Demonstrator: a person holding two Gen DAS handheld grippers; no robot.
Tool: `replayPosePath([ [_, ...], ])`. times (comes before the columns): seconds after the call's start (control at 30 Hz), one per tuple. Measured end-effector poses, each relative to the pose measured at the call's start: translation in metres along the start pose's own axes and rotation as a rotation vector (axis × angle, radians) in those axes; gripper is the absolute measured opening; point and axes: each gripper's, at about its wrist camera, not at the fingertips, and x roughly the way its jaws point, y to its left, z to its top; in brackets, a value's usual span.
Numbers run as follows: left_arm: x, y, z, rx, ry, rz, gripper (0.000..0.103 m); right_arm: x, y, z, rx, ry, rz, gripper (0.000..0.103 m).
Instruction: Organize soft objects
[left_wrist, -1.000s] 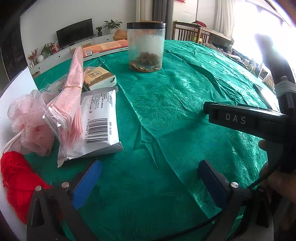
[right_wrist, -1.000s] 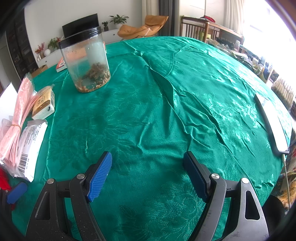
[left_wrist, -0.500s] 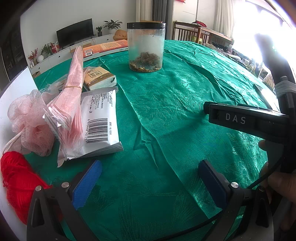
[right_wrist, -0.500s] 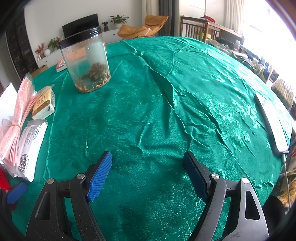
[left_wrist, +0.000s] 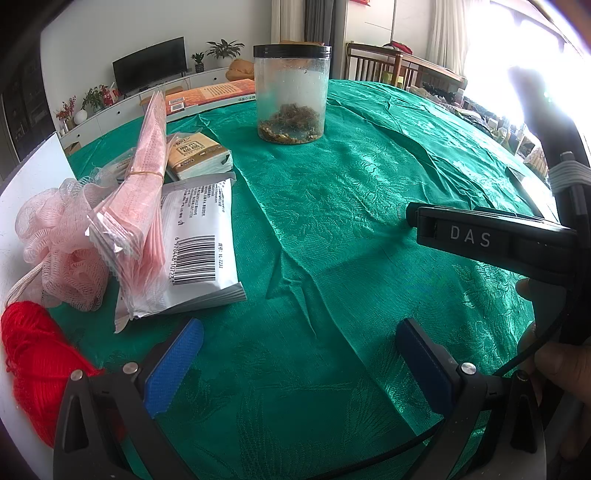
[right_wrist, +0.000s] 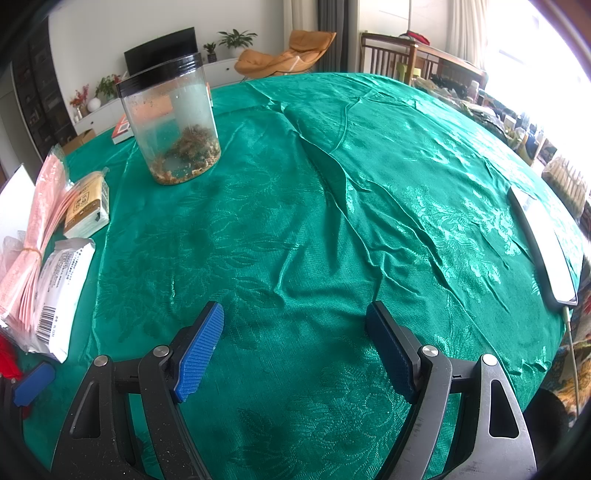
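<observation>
Blue-padded jaws on both the left gripper and right gripper stand spread wide over the green tablecloth, gripping nothing. Red yarn, a pink mesh sponge and bundled pink packets lie just left of the left gripper. Nothing has shifted since a second ago.

- Ahead of me a white wall carries a dark television above a low white cabinet with potted plants.
- An orange lounge chair sits by grey curtains.
- Wooden chairs stand beside a glaring bright window.
</observation>
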Motion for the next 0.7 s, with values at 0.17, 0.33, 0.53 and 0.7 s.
replayPosePath([
  [0.17, 0.000, 0.000, 0.000, 0.000, 0.000, 0.000, 0.103, 0.000, 0.000, 0.000, 0.000, 0.000, 0.000, 0.082],
  [0.33, 0.000, 0.000, 0.000, 0.001, 0.001, 0.000, 0.103, 0.000, 0.000, 0.000, 0.000, 0.000, 0.000, 0.082],
  [0.53, -0.015, 0.008, 0.002, -0.039, 0.033, -0.054, 0.103, 0.000, -0.001, 0.000, 0.006, -0.001, 0.009, 0.082],
  [0.7, -0.065, 0.034, 0.017, -0.116, -0.052, -0.093, 0.103, -0.001, -0.002, 0.001, 0.018, -0.003, 0.019, 0.082],
])
